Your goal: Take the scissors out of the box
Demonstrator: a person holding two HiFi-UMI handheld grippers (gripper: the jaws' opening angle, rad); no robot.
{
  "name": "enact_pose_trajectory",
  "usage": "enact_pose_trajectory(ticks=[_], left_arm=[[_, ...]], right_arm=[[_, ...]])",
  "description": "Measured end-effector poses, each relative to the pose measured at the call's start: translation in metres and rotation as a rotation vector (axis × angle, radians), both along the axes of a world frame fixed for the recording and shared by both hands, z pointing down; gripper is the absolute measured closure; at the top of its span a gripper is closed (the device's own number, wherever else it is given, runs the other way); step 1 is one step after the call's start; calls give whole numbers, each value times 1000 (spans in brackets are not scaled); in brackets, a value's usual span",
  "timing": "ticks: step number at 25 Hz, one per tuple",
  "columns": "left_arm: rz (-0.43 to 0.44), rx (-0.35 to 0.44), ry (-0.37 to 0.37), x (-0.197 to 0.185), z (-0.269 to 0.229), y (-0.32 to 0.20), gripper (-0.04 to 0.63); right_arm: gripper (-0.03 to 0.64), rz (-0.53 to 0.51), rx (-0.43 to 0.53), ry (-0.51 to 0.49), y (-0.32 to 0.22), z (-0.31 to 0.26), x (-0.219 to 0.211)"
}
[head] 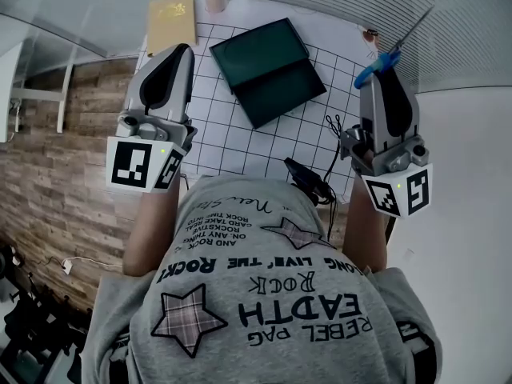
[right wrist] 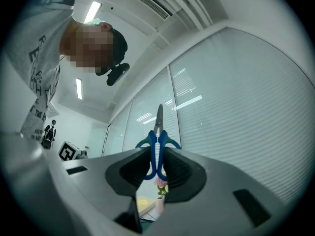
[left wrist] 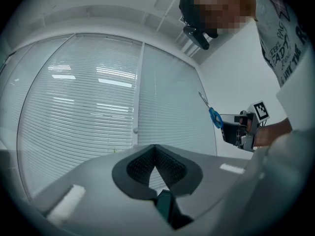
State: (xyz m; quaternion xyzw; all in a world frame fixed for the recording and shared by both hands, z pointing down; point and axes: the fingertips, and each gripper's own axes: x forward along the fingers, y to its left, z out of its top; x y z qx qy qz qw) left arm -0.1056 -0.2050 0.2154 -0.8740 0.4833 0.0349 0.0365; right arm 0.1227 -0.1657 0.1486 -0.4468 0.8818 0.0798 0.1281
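- While we held both tools up in front of us, the right gripper [right wrist: 157,154] had its two fingers squeezed on the blue handles of the scissors [right wrist: 158,132], one finger on each side.
- The shiny blades stuck out past the fingers and pointed away from us and a little up.
- In the head view, the scissors [head: 384,61] were off to the right of the box [head: 268,70], well apart from it and not inside it.
- The box was dark green and looked open on the white table [head: 240,154], and we could not see anything in it.
- The left gripper [head: 178,54] was on the left side of the box, also apart from it.
- Its fingers were closed tip to tip, and nothing was between them.
- We thought the taking-out step was nearly done, because the scissors were already out and up in the air.
- We guessed the last bit was to put them down on a bare spot of the table beside the box.
- That move would need a steady squeeze, because the handles looked thin and smooth and the scissors could swing or slip.
- It would also need a slow trip down, with the sharp end pointing away from us and away from the black cable [head: 333,138] that lay on the right of the box.
- Only when the scissors lay flat should the fingers let go.
- The left gripper had no job in this, so it could wait where it was.
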Motion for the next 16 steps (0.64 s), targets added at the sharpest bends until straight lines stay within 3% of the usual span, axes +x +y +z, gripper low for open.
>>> enact_pose_trajectory(ticks=[16], left_arm=[[6, -1, -14, 3, 3, 2, 598]], right_arm=[[525, 3, -7, 3, 3, 3, 3]])
